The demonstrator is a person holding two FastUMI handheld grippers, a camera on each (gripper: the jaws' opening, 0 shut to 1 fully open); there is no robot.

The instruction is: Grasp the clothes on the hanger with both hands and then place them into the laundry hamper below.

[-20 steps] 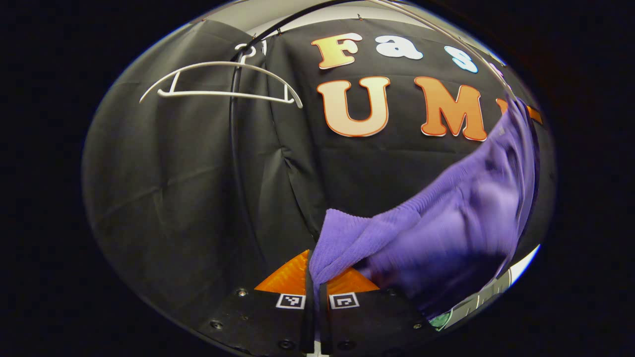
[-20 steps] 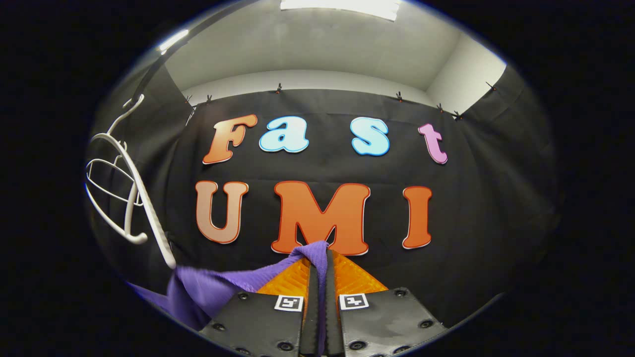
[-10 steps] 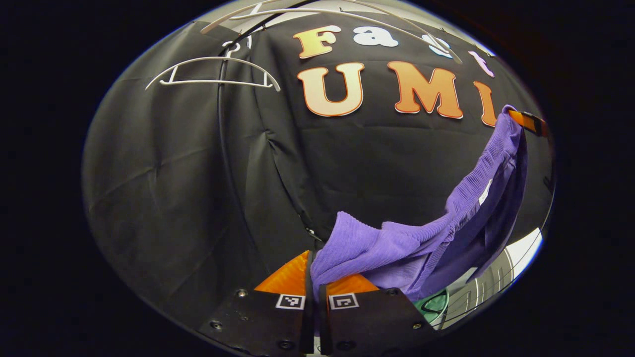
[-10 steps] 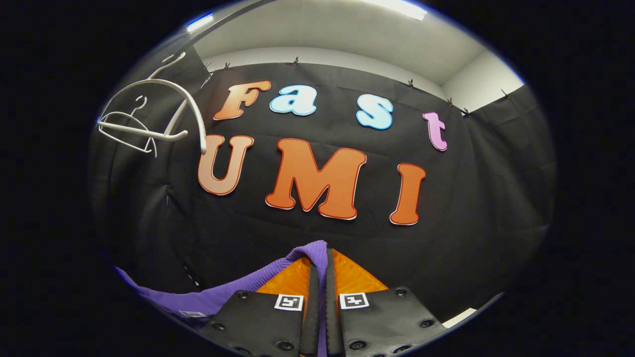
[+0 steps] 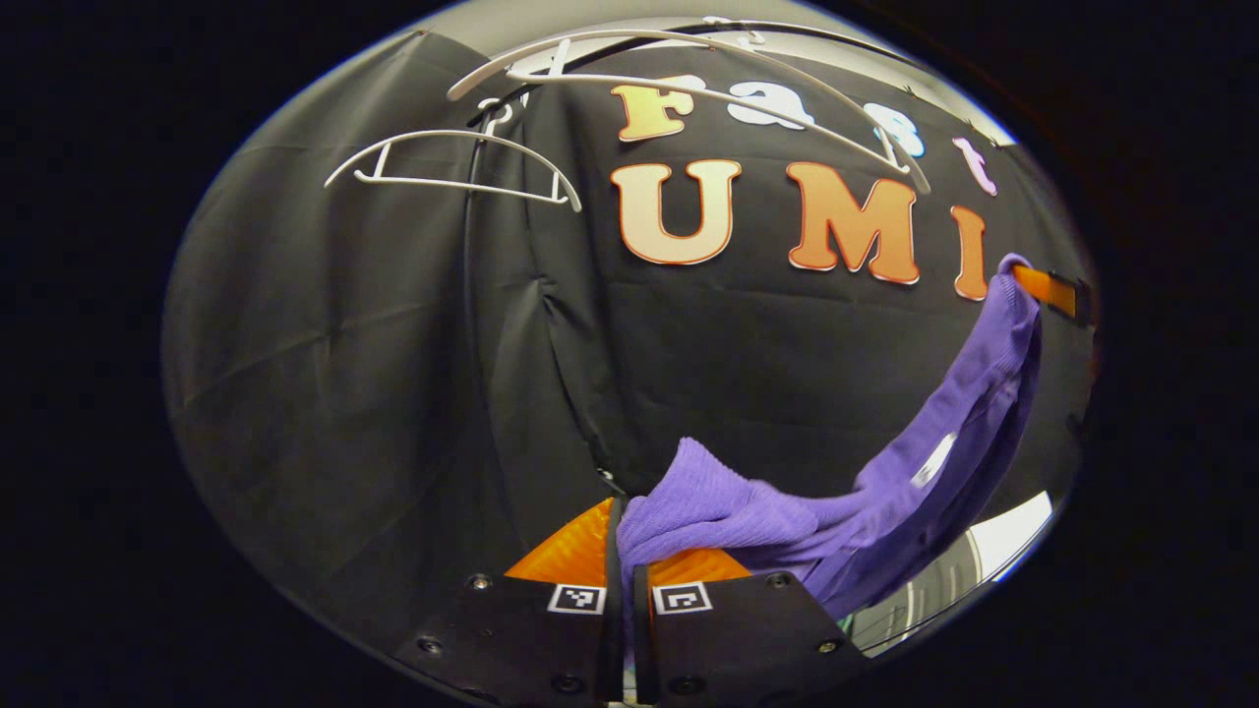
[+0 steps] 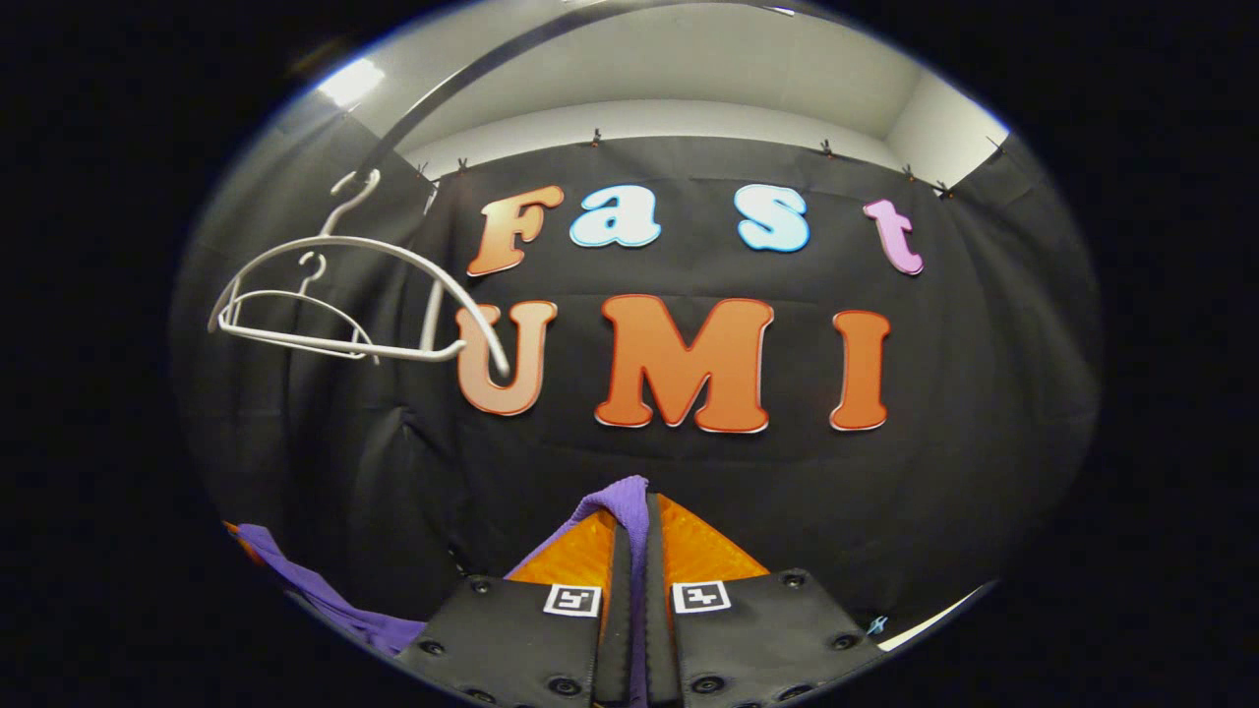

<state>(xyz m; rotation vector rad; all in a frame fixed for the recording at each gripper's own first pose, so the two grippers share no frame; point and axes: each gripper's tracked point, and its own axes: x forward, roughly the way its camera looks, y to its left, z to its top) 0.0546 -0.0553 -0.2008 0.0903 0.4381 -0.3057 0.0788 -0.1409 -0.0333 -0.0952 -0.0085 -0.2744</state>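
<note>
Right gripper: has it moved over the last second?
Yes. In the left gripper view, the right gripper, holding the purple garment, has dropped below the wall lettering it earlier overlapped.

A recording booth: black cloth wall (image 6: 984, 393) clipped up beneath a plain white ceiling (image 6: 669, 69), bare hangers (image 6: 334, 305) alongside.

Ribbed purple knit garment (image 5: 885, 492); smooth white plastic hangers (image 6: 344, 295); matt cloth wall (image 5: 344, 374)

Black cloth wall (image 6: 984, 393) across the back, creased, pinned along its top edge with small clips (image 6: 595, 136). Above it a strip of pale wall (image 6: 669, 118) and ceiling (image 6: 689, 59), with a bright ceiling light (image 6: 352, 81) at upper left. Dark curved rail (image 6: 472, 74) overhead.
</note>
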